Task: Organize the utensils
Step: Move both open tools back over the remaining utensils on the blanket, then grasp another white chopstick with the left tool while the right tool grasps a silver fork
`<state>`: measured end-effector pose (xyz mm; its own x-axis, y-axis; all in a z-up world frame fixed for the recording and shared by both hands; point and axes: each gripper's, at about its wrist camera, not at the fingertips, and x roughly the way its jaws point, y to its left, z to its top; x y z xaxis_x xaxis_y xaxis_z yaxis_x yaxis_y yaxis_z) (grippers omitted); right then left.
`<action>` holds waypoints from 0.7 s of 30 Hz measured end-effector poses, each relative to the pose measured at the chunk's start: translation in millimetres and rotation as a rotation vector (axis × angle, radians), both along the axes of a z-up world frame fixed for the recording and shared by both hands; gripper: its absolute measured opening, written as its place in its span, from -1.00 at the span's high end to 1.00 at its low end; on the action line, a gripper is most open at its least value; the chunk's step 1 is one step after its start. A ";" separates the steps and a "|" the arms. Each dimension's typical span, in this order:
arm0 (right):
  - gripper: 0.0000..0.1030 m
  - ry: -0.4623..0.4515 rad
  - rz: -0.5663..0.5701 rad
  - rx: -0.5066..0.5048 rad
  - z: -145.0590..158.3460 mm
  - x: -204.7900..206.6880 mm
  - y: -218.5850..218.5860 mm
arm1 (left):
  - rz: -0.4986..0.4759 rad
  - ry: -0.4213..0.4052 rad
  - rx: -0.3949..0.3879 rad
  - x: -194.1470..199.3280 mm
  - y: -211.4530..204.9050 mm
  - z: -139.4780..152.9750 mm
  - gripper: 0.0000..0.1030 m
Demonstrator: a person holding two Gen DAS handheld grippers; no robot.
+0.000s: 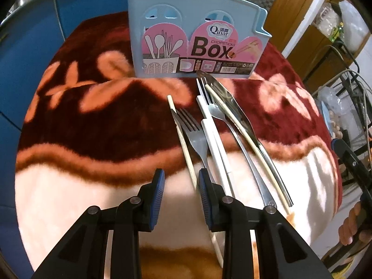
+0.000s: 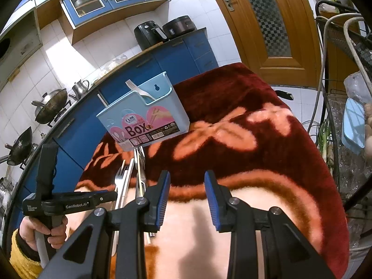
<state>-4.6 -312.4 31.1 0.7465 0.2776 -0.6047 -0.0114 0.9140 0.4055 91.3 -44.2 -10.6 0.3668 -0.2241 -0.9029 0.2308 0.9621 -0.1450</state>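
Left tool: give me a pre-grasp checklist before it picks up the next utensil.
1. Left tool open, nothing held: ok.
2. Metal fork lined up between its fingers: not ok, it lies under the right-hand finger.
3. Chopstick clear of the fork: not ok, they overlap.
4. Chopsticks box upright: ok.
5. Right tool open and away from the pile: ok.
6. Room left in the box: cannot tell.

Blue cabinets, white tiled wall, wooden door behind
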 end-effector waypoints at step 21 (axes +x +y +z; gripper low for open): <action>0.31 0.064 0.108 -0.097 -2.3 21.7 36.1 | 0.064 -0.107 -0.047 4.9 32.7 6.3 0.92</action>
